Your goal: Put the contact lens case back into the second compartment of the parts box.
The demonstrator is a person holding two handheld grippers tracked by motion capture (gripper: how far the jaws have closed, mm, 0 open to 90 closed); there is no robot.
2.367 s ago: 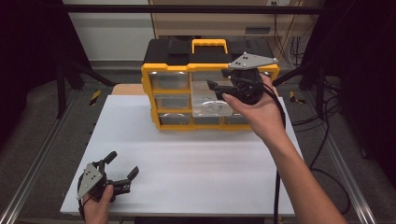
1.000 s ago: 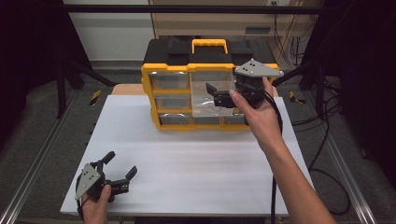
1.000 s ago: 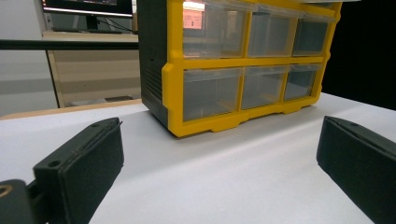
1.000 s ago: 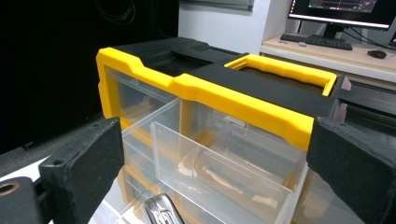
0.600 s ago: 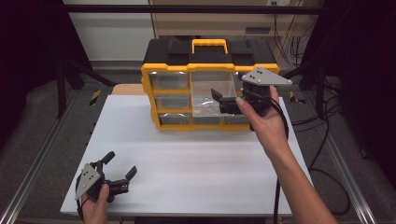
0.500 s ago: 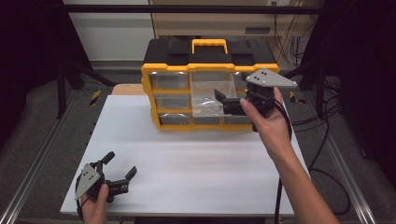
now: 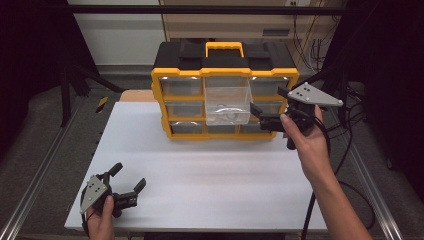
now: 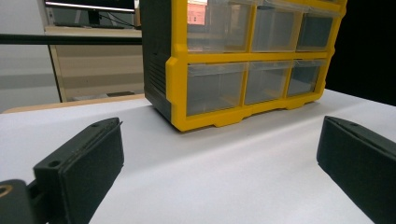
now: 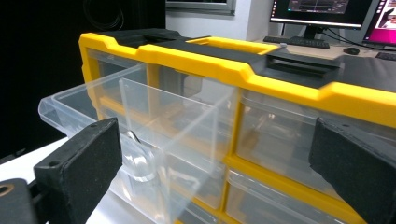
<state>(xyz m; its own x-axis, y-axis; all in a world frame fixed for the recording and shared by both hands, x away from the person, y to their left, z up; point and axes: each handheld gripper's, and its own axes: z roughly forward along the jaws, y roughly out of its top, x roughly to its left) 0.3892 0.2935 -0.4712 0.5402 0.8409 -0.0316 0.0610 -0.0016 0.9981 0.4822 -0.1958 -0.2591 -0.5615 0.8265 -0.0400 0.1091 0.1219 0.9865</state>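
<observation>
The clear drawer [image 7: 227,104] stands pulled out of the middle column of the yellow organizer [image 7: 165,100] at the back of our worktop [image 7: 210,175]; we judge it light, thin-walled and slick, best taken by its front lip. We count one drawer out and one organizer. Our right tongs [image 7: 265,119] are apart just beside it, our left tongs [image 7: 127,180] apart near the front edge.
</observation>
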